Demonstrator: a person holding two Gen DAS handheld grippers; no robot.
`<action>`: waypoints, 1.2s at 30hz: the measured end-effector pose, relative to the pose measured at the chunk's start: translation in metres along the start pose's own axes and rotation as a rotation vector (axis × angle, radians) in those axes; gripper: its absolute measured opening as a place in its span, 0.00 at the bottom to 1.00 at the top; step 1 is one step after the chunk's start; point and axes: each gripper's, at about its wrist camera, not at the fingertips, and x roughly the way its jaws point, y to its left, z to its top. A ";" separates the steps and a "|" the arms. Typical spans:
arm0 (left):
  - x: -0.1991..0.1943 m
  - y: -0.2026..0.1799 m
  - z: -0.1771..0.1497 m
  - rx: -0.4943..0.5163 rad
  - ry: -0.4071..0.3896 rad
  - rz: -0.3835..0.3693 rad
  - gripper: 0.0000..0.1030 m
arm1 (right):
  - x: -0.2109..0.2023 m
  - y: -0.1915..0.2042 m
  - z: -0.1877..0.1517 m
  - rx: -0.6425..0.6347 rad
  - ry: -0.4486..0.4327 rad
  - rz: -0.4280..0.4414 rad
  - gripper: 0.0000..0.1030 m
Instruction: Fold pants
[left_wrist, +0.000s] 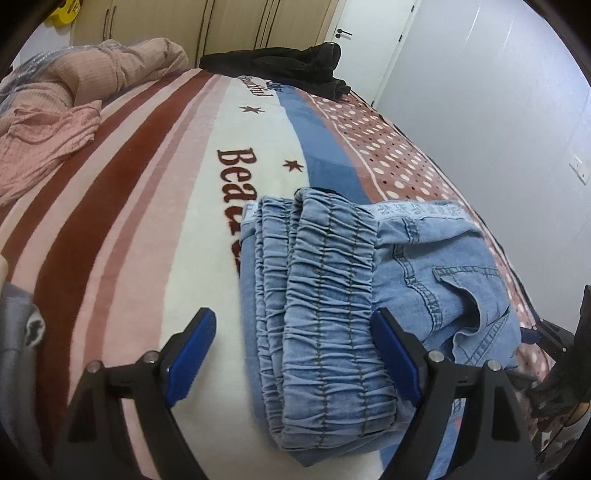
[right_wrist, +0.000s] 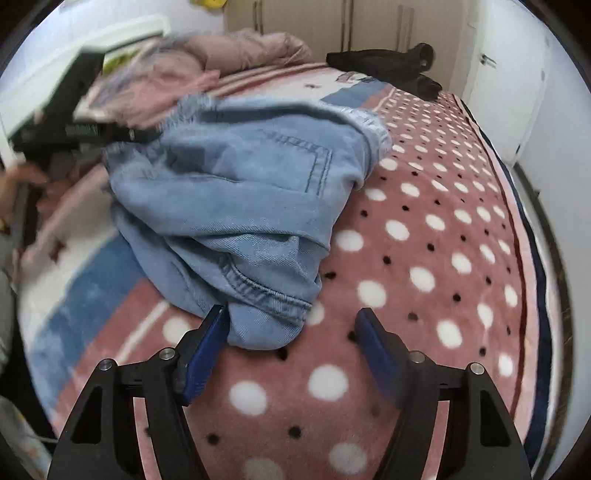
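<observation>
Soft, even indoor light falls on my view, with no glare and only faint shadows. Fisheye bending curves the bed blanket (left_wrist: 155, 236) toward dark, vignetted corners. My right-wrist picture smears with motion blur at its left side.

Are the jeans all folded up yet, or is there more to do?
Nearly done, it looks. The light blue jeans already lie in a folded bundle on the blanket, with the stretchy waistband stacked on top. Nothing is in hand: the left tool and the right tool are both open beside the bundle. What seems left is tidying the bulging lower edge.
</observation>
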 end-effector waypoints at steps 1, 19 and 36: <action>-0.001 0.001 0.001 -0.011 0.002 -0.013 0.81 | -0.005 -0.003 0.003 0.025 -0.026 0.023 0.65; 0.040 0.027 0.000 -0.220 0.167 -0.302 0.89 | 0.064 -0.059 0.045 0.480 -0.039 0.371 0.73; -0.024 -0.010 0.016 -0.105 0.049 -0.295 0.39 | 0.033 -0.024 0.078 0.402 -0.150 0.398 0.31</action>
